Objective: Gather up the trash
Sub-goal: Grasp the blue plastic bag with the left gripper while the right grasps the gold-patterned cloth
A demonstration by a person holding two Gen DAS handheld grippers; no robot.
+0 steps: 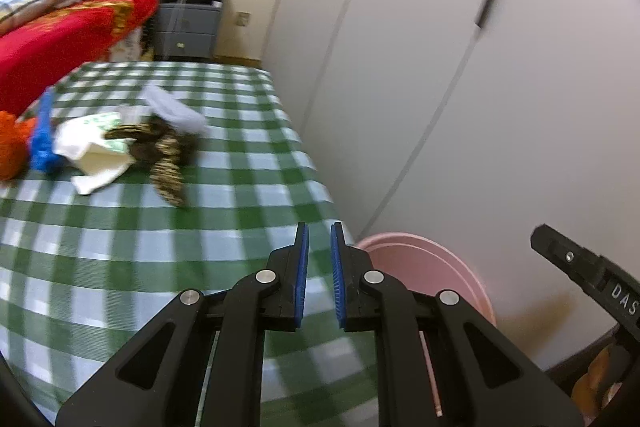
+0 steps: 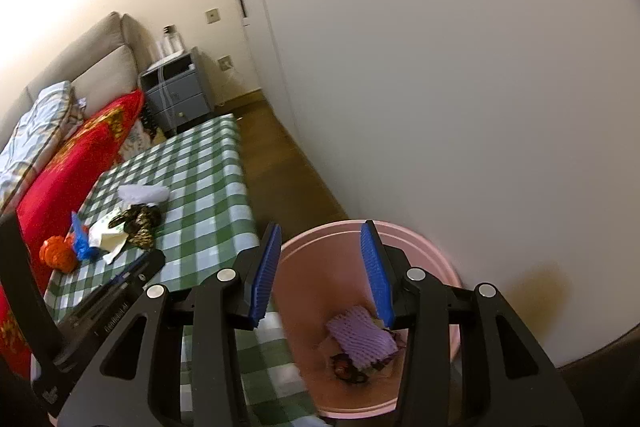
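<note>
Plainly the biggest hazard is the pink bin (image 2: 416, 247), set on the floor hard against the corner of the green-checked table (image 1: 120, 247); a gripper swinging back from it toward the table could knock its rim and tip it, spilling the purple foam net (image 2: 362, 335) and the dark scraps already lying inside; next, the remaining trash sits in one tangled heap at the far side of the cloth, so a careless pinch may drag the white wrapper (image 1: 98, 151), the brown patterned scrap (image 1: 164, 155) and the white foam sleeve (image 1: 176, 111) together, or sweep the blue piece (image 1: 43, 139) and orange ball (image 1: 10, 147) off the edge; the right gripper (image 2: 320, 269) hangs over the bin mouth, jaws parted and empty; the left gripper (image 1: 319, 275), over the cloth, shows only a narrow slit between its pads, gripping nothing.
</note>
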